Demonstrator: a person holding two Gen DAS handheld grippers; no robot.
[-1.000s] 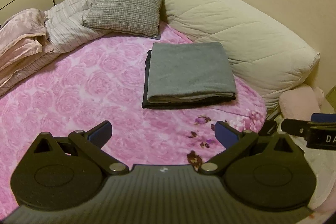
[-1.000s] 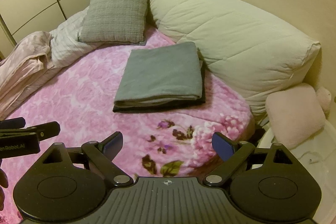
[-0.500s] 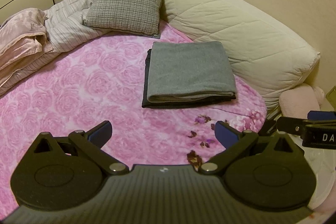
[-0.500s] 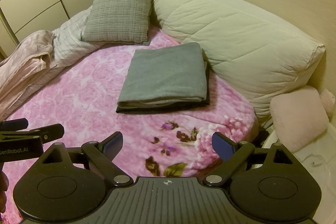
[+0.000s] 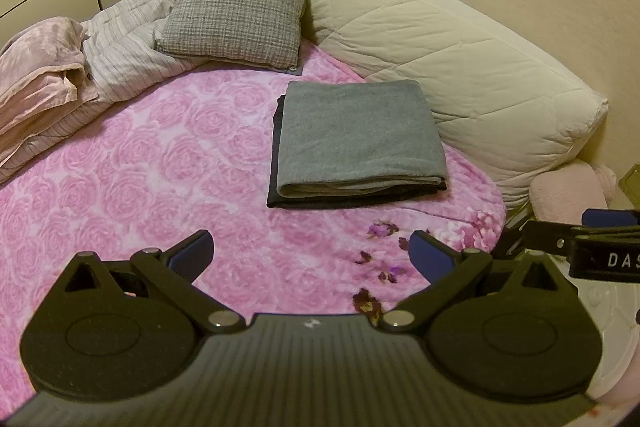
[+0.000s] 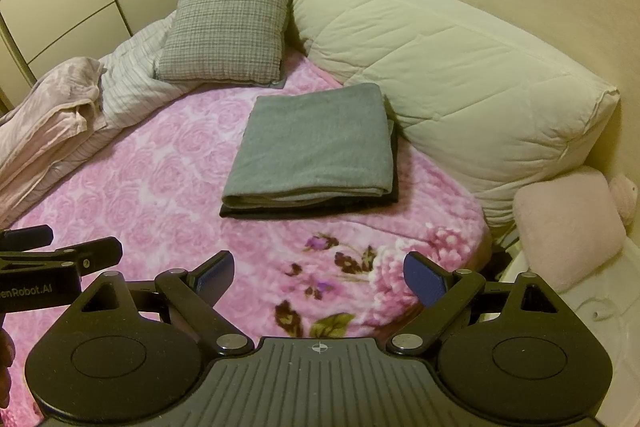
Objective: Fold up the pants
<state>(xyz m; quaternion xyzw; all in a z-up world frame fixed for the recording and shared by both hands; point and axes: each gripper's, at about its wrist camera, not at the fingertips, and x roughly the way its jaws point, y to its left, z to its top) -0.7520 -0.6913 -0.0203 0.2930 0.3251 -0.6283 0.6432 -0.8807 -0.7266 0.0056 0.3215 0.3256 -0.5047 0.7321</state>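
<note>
Your left gripper [image 5: 310, 254] and right gripper [image 6: 319, 277]: both spread wide, holding nothing | folded grey pants [image 5: 358, 137] lie flat on the pink blanket [image 5: 152, 163], far edge beside the cream bolster [image 5: 460, 59] | bare blanket between your fingers and the pants | since earlier: scene nearly unchanged, pants unmoved.

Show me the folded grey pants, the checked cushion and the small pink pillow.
folded grey pants [image 5: 360, 131], left wrist view, middle of the top layer.
checked cushion [image 5: 240, 3], left wrist view, centre of its face.
small pink pillow [image 6: 568, 227], right wrist view, middle of its top.
</note>
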